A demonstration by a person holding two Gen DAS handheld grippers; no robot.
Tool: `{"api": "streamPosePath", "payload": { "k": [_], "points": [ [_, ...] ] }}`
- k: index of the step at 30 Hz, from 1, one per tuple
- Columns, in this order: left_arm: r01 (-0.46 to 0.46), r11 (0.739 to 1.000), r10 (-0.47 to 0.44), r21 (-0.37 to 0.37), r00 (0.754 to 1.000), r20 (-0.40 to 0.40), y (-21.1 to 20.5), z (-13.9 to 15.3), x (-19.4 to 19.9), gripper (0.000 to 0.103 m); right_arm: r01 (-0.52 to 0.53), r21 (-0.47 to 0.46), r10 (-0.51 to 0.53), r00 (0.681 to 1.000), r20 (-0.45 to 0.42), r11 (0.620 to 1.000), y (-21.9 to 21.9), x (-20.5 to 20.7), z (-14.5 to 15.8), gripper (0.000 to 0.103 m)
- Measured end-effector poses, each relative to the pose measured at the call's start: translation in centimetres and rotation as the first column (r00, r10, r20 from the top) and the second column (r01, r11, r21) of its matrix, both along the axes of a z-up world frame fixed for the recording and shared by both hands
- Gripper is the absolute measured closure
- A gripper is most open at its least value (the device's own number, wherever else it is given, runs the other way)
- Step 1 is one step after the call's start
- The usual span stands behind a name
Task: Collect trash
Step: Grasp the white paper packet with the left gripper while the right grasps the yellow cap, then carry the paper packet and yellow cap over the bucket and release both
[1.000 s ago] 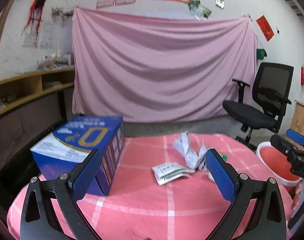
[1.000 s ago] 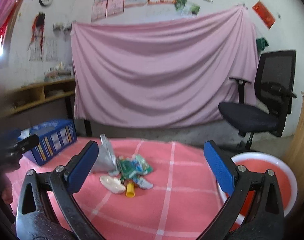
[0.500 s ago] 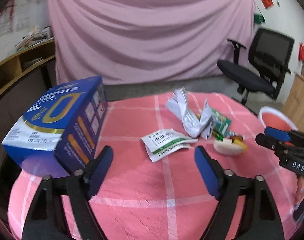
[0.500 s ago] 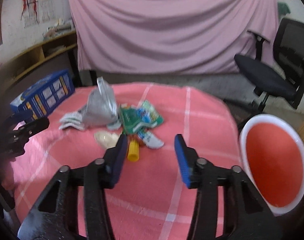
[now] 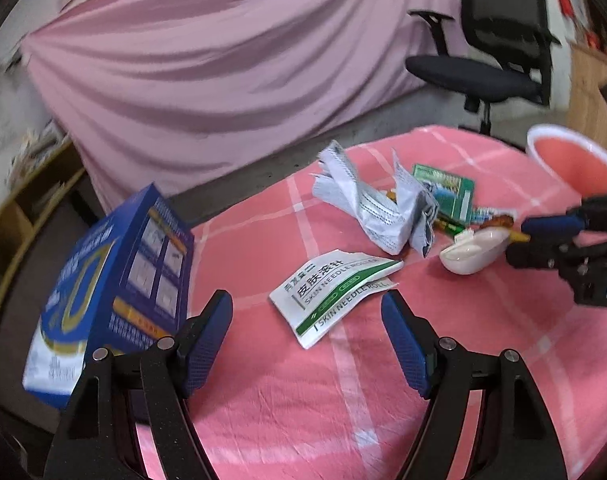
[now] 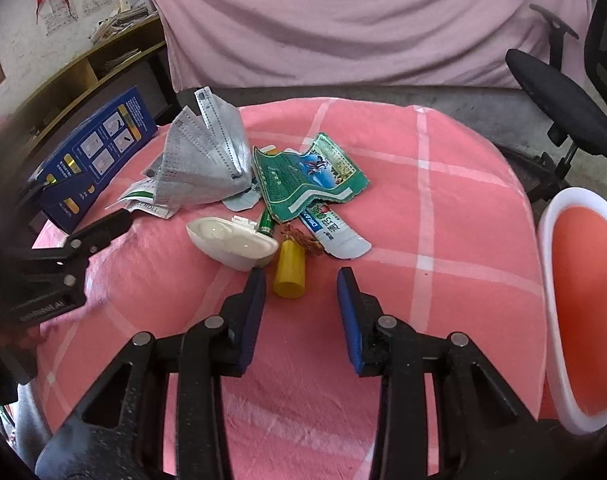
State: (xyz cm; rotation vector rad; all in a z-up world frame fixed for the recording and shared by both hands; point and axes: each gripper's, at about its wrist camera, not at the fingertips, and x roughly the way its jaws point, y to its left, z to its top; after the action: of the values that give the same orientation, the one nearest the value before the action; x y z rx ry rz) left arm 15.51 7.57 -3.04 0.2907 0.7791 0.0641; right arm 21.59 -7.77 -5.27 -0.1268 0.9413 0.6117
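Trash lies on a pink checked tablecloth (image 6: 443, 208): a grey face mask (image 6: 203, 160), a green torn packet (image 6: 307, 180), a toothpaste tube (image 6: 335, 228), a white plastic shell (image 6: 231, 242), a yellow cap (image 6: 289, 274) and a white-green sachet (image 5: 335, 284). My right gripper (image 6: 301, 280) is open, its jaws either side of the yellow cap, just short of it. My left gripper (image 5: 307, 320) is open, just short of the sachet. An orange bin with a white rim (image 6: 583, 304) stands at the right.
A blue carton (image 5: 111, 296) stands at the table's left edge, close to my left gripper. A black office chair (image 5: 499, 52) is behind the table. A pink sheet (image 6: 343, 16) hangs at the back. Wooden shelves (image 6: 95, 64) are at the left.
Both grippers have tilted down and moved toward the trash. The right jaws have narrowed and closed in on the yellow cap. The left gripper has neared the sachet.
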Motion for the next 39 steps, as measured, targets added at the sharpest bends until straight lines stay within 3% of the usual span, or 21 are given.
{"api": "streamPosePath", "payload": {
  "k": [4,6,7,9,17,23,26,29,34,39],
  "points": [
    [0.033,0.998,-0.032,0.044,0.999,-0.024,-0.3,-1.1,0.7,0.034,-0.006,0.004,0.006,1.000,-0.013,1.000,0.1,0.4,-0.2,0.052],
    [0.045,0.998,-0.043,0.042,0.998,-0.039,-0.1,-1.5,1.1,0.053,-0.005,0.011,0.006,1.000,-0.023,1.000,0.0,0.5,-0.2,0.058],
    [0.049,0.998,-0.047,0.038,0.998,-0.046,0.0,-1.6,1.3,0.055,-0.004,0.016,0.005,1.000,-0.026,1.000,-0.1,0.6,-0.2,0.063],
    [0.057,0.998,-0.056,0.024,0.997,-0.057,0.1,-1.8,1.3,0.071,-0.003,0.024,0.004,0.999,-0.034,1.000,-0.2,0.6,-0.2,0.067],
    [0.041,0.999,-0.042,-0.019,0.998,-0.042,0.4,-0.6,0.6,0.089,-0.029,0.030,0.030,0.999,-0.017,0.999,-0.4,-0.4,0.3,0.068],
    [-0.010,0.986,0.009,-0.167,1.000,-0.008,1.3,0.8,-0.7,0.096,-0.034,0.061,0.033,0.999,0.026,0.998,-1.5,-1.7,1.3,0.068],
    [-0.031,0.965,0.037,-0.261,0.999,0.021,1.1,1.7,-1.9,0.096,-0.035,0.085,0.030,0.998,0.060,0.996,-2.1,-2.4,1.9,0.068],
    [-0.012,0.928,0.040,-0.372,0.997,0.066,0.3,2.9,-3.1,0.096,-0.037,0.141,0.020,0.992,0.121,0.989,-3.2,-3.4,3.1,0.068],
    [0.043,0.867,0.039,-0.496,0.987,0.154,-1.8,5.5,-4.2,0.096,-0.024,0.239,-0.034,0.971,0.235,0.971,-5.6,-4.8,5.2,0.068],
    [0.139,0.815,0.034,-0.562,0.958,0.286,-4.3,9.1,-4.3,0.096,-0.006,0.306,-0.124,0.907,0.402,0.952,-9.0,-6.7,8.0,0.068]
  ]
}}
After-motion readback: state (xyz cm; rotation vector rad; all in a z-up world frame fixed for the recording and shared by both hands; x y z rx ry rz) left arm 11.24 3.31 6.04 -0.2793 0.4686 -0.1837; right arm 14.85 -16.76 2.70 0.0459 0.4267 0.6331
